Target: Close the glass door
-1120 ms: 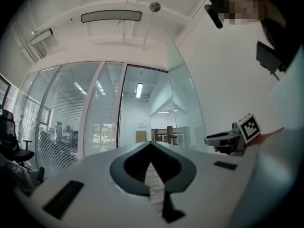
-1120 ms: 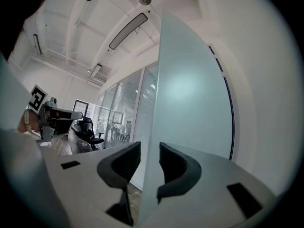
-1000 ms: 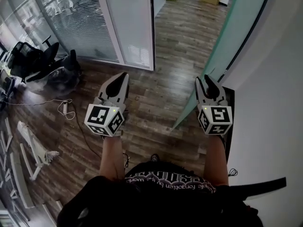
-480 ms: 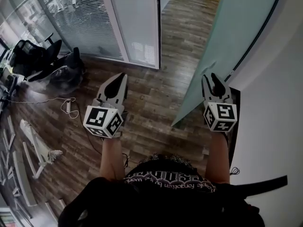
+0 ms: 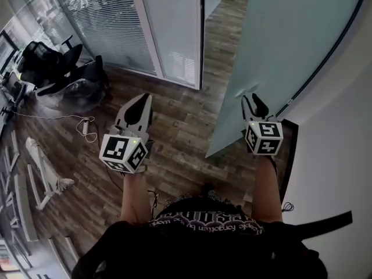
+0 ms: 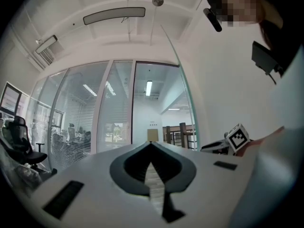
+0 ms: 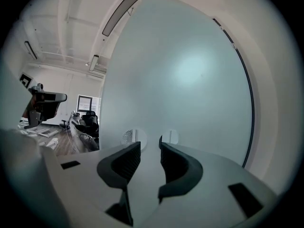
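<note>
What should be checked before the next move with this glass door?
1. Door in need of closing: ok, the glass door stands ajar.
2. Right gripper at the door: ok, jaws apart, facing the frosted panel.
3. Right gripper touching the glass: cannot tell.
4. Left gripper out of the way: ok, jaws together, empty, above the wooden floor.
5. Office chairs away from the door: ok, far to the left.

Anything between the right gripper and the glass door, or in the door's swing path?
Nothing visible. The right gripper, jaws apart, faces the glass door directly, with nothing between them. The wood floor along the door's swing toward the doorway looks bare.
</note>
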A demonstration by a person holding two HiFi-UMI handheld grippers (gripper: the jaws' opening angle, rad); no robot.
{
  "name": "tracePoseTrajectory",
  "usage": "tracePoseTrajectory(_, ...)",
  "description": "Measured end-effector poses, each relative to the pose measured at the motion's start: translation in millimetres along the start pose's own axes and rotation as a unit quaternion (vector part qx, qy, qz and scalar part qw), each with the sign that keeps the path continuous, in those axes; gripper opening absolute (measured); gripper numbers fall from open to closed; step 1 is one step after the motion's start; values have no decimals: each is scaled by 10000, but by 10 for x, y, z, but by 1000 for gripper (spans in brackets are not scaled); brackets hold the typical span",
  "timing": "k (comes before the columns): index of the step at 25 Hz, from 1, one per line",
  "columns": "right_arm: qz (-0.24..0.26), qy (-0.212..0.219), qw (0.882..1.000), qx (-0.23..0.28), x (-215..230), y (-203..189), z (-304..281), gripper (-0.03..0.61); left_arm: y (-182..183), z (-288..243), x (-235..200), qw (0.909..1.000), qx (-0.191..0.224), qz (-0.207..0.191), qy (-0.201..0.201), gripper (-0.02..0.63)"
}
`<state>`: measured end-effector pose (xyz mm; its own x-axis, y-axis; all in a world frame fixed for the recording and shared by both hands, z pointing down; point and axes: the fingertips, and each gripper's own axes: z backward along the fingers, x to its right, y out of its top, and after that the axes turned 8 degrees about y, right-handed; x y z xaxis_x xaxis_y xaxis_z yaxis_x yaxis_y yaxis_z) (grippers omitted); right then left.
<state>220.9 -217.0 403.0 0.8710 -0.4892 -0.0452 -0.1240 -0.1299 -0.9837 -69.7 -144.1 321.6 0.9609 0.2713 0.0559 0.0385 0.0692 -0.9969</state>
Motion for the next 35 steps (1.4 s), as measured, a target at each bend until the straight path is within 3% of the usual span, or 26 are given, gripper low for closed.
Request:
tracePoseTrajectory(7, 4, 445, 9990, 33, 38, 109, -428, 120, -20, -147, -7, 9988, -86, -78, 482, 2)
tracePoseTrajectory(22, -76, 638, 9979, 43, 61, 167, -1143, 120, -126, -214, -287, 9924, -204, -158, 1205, 2)
tracePoseTrajectory(28, -159, 599, 9981, 57, 66, 224, -1473, 120, -293, -461, -607, 9927, -228, 38, 1184, 2)
tracePoseTrajectory(35, -200, 653, 9977, -48, 185, 348, -2034, 120, -354, -1258, -1075, 9966, -62, 224, 785, 2)
